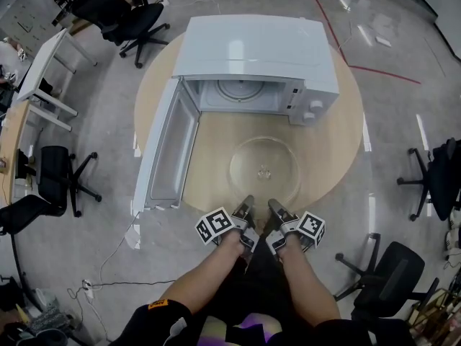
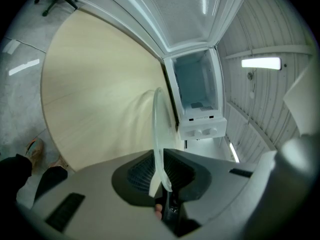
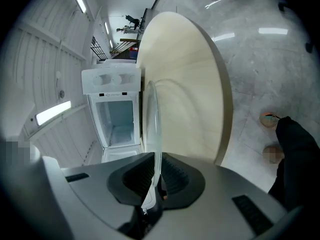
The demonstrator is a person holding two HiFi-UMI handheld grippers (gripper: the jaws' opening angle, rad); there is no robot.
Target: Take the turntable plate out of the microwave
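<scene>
Clamping the turntable plate (image 1: 263, 169) by its near rim, left gripper (image 1: 247, 203) and right gripper (image 1: 276, 207) jaws both pinched narrow on the glass; plate over the table (image 1: 338, 121), just in front of the open microwave (image 1: 256, 56).

Open microwave (image 1: 253, 49) on round table (image 1: 216, 146)

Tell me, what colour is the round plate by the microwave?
The plate is clear, colourless glass; the pale wooden table shows through. Best in the head view.

Left of my left claw (image 1: 247, 202), the open microwave door (image 1: 162, 157) bars passage; microwave (image 1: 256, 56) blocks far; tabletop (image 1: 331, 143) right lies bare.
</scene>
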